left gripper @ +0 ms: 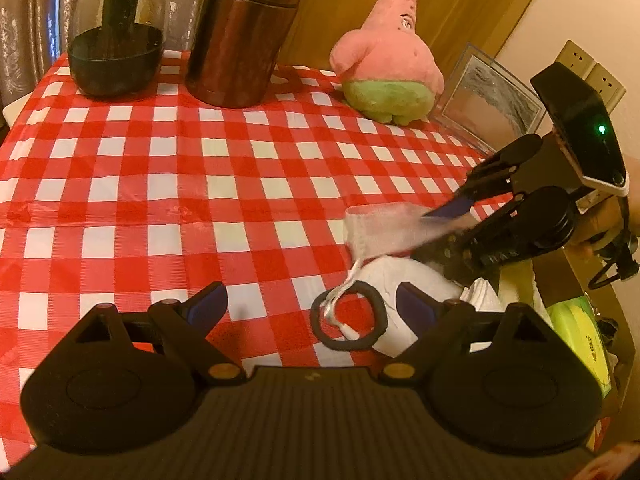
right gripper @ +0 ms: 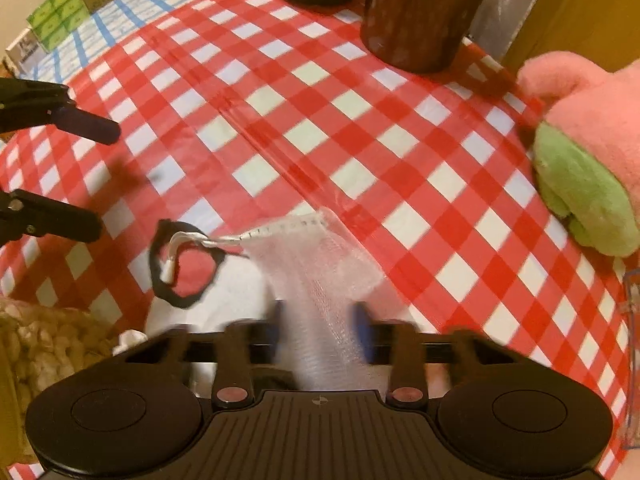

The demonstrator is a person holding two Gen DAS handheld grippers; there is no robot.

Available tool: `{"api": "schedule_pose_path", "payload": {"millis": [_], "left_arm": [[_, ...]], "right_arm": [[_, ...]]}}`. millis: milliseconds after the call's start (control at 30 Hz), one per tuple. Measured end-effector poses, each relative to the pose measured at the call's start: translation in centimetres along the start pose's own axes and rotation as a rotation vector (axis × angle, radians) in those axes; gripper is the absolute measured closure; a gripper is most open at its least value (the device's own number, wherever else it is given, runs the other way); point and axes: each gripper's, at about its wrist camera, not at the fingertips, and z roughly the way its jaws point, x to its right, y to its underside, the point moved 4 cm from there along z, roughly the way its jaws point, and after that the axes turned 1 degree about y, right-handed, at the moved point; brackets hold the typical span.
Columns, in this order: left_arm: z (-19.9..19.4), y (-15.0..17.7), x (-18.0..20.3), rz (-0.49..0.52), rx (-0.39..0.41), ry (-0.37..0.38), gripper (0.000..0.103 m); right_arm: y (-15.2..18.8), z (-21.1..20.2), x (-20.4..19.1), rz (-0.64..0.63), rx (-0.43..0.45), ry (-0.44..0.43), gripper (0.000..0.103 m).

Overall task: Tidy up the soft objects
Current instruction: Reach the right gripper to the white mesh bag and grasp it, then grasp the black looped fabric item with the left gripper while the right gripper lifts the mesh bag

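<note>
A white mesh pouch [right gripper: 316, 276], gauzy and see-through with a stitched top edge, is lying across the lower middle of the right wrist view, on a glossy red-and-white checked tablecloth [right gripper: 320, 128]. The right gripper [right gripper: 320, 328] is closing its blue-padded fingers on the pouch's lower end; motion blur is smearing the pads, so I cannot tell whether they are pressing the mesh yet. A silvery drawstring [right gripper: 188, 240] is trailing leftward from the pouch, through a thin black elastic ring [right gripper: 154, 258] that is lying flat in a lumpy loop. Just under the ring a smooth white cloth [right gripper: 236, 292] is bunching.

In the left wrist view the left gripper [left gripper: 308, 308] is hovering at the bottom of the frame, its jaws standing wide apart and holding nothing. A fuzzy pink and green plush star [left gripper: 390, 64] is sitting upright at upper right, beside a shiny brown cylindrical canister [left gripper: 240, 36] and a glass jar [left gripper: 116, 36] with a dark base.
</note>
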Motion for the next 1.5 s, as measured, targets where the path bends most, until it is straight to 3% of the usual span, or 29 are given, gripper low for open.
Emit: {"api": "schedule_pose_path", "payload": {"millis": [100,267,533,767,1033,1200,1300,1400,1467,1500], "left_arm": [[0.1,0.1,0.2,0.004,-0.002,0.006,0.013],[0.3,0.1,0.2,0.002,-0.006,0.013,0.013],[1.0,-1.4,1.3,0.048,-0.039,0.038,0.013],[3.2,-4.6,6.5,0.259,-0.166,0.141,0.014],[7.0,-5.5,13.6,0.493,-0.325,0.161,0.021],[9.8,-4.4,17.1,0.613,-0.432,0.134,0.032],[11.3,-3.5,18.2,0.661,-0.476,0.105,0.043],[12.4,-2.9,18.5,0.682,-0.508,0.066,0.064],[12.6,-2.6,18.4,0.676,-0.52,0.061,0.085],[12.6,-2.6,18.5,0.674,-0.521,0.059,0.088]], "right_arm": [[0.3,-0.5,0.4,0.033,0.022,-0.007,0.099],[0.8,-3.3,1.4,0.125,0.122,0.009,0.101],[3.5,-9.6,3.8,0.303,0.245,0.15,0.101],[8.0,-13.1,4.9,0.436,0.295,0.208,0.101],[12.9,-16.1,4.2,0.557,0.36,0.221,0.101],[15.2,-16.7,4.1,0.598,0.375,0.229,0.101],[16.6,-16.8,4.6,0.636,0.379,0.224,0.101],[18.0,-17.0,4.9,0.672,0.385,0.224,0.101],[18.9,-17.2,4.9,0.694,0.391,0.224,0.101],[19.4,-17.3,4.9,0.703,0.394,0.223,0.101]]}}
